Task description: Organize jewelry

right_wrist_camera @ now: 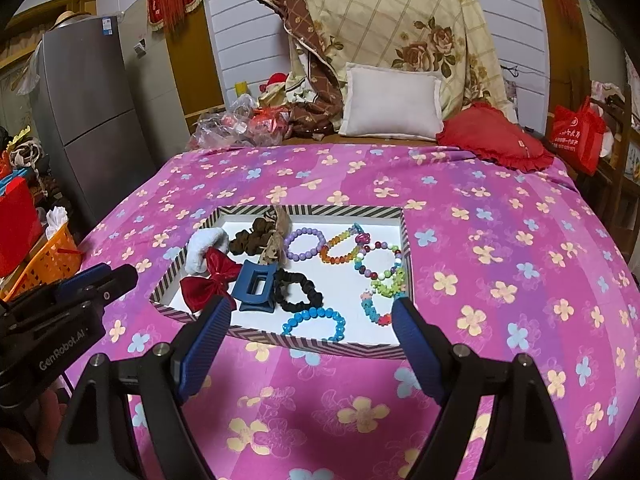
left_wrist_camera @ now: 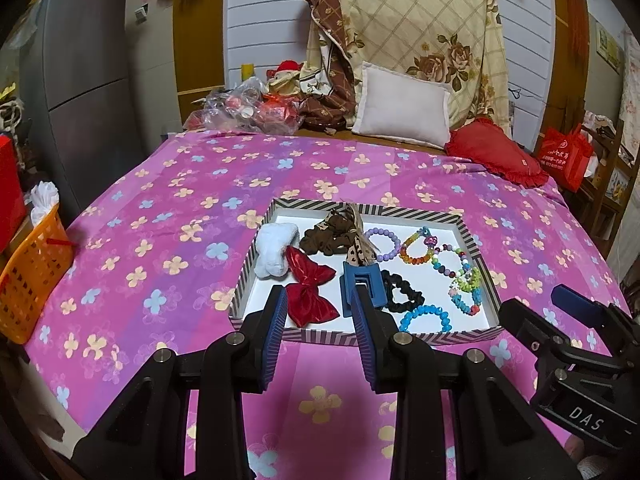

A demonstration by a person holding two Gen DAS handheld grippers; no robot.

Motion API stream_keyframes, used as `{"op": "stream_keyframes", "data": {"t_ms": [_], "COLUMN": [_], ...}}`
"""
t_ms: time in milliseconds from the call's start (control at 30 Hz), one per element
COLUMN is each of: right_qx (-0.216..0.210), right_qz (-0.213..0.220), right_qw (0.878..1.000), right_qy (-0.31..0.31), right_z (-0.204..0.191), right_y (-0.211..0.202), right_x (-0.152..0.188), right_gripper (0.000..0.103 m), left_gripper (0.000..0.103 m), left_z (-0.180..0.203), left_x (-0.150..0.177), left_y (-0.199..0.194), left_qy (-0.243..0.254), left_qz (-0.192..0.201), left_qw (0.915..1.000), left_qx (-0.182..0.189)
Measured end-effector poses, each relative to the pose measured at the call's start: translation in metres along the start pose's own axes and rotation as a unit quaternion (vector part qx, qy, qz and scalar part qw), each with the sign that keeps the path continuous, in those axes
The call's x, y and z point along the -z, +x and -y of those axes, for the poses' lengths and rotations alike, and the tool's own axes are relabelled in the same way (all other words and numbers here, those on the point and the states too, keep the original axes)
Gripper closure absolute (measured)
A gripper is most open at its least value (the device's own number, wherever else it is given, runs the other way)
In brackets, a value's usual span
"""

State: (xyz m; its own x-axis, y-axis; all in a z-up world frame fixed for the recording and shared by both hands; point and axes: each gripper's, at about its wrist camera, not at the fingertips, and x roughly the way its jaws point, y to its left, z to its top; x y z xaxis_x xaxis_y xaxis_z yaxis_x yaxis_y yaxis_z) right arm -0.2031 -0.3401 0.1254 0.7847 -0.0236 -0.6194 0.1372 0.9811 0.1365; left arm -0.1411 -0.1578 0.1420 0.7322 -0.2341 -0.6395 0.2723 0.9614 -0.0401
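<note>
Left gripper [left_wrist_camera: 322, 300], lower centre of the left wrist view: the two blue ribbed pads stand moderately apart with nothing between them and touch nothing; their tips appear over the near rim of the shallow striped-rim cardboard tray with white floor [left_wrist_camera: 256, 250]. Right gripper [right_wrist_camera: 312, 306], lower centre of the right wrist view: the jaws are spread wide and empty, framing the tray's near edge without contact.

The tray lies in the middle of each frame on the pink flower-print bedspread [left_wrist_camera: 160, 200]. On its left side lie a white fluffy scrunchie [left_wrist_camera: 276, 250], a red satin bow [left_wrist_camera: 310, 292], a brown scrunchie with a spotted ribbon [left_wrist_camera: 332, 236], a dark blue plastic claw clip [left_wrist_camera: 362, 284] and a black scrunchie [left_wrist_camera: 402, 290], the clip touching the black scrunchie. On the right side lie beaded bracelets: lilac [left_wrist_camera: 382, 244], rainbow [left_wrist_camera: 418, 248], mixed multicolour [left_wrist_camera: 454, 260], green [left_wrist_camera: 468, 280], turquoise-and-pink [left_wrist_camera: 466, 304] and bright blue [left_wrist_camera: 424, 318], several overlapping.

A white pillow [left_wrist_camera: 404, 100] lies at the upper centre.
</note>
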Motion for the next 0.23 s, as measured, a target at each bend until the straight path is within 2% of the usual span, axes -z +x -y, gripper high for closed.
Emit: {"op": "stream_keyframes", "data": {"t_ms": [233], "right_qx": [0.001], "right_qz": [-0.003], "right_qw": [1.0], "right_qy": [0.001], "right_z": [0.0029], "right_y": [0.0026], "right_x": [0.0019], "right_gripper": [0.018], "left_gripper": [0.069], "left_z": [0.0012], "left_x": [0.0019], "left_y": [0.0035], "left_qy": [0.007], "left_qz": [0.005], "left_qw": [0.9999], "left_qx": [-0.009]}}
